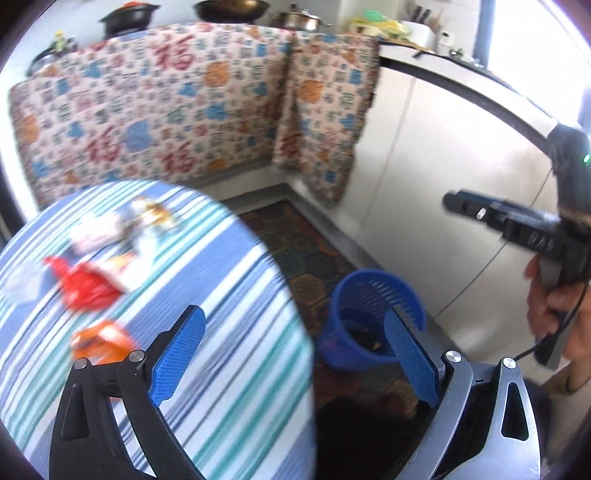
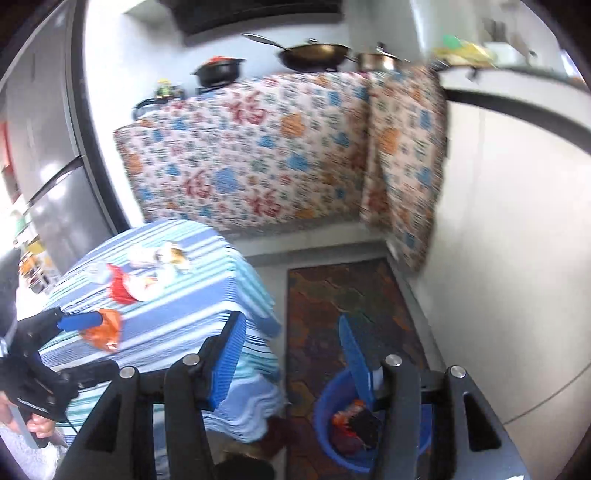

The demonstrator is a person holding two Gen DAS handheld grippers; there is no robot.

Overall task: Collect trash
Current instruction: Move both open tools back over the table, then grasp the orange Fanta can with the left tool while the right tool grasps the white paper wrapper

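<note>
Both grippers hang empty: left gripper (image 1: 295, 354) jaws spread wide, right gripper (image 2: 291, 354) jaws parted above the blue plastic slatted bin (image 2: 328, 435) on the floor, wrappers inside. Beside the bin, the blue-striped cloth-covered table (image 1: 229, 369) holds a crumpled orange wrapper (image 1: 103, 341) and red plastic wrapper (image 1: 83, 284).

A patterned cloth (image 1: 155, 110) hung over the counter well ahead of the claws, with a black pot (image 1: 129, 18), a wok (image 1: 231, 9) and a steel pot (image 1: 299, 20) above it. A dark patterned rug (image 2: 347, 306) lay below them, and a grey fridge (image 2: 48, 158) stood far left.
</note>
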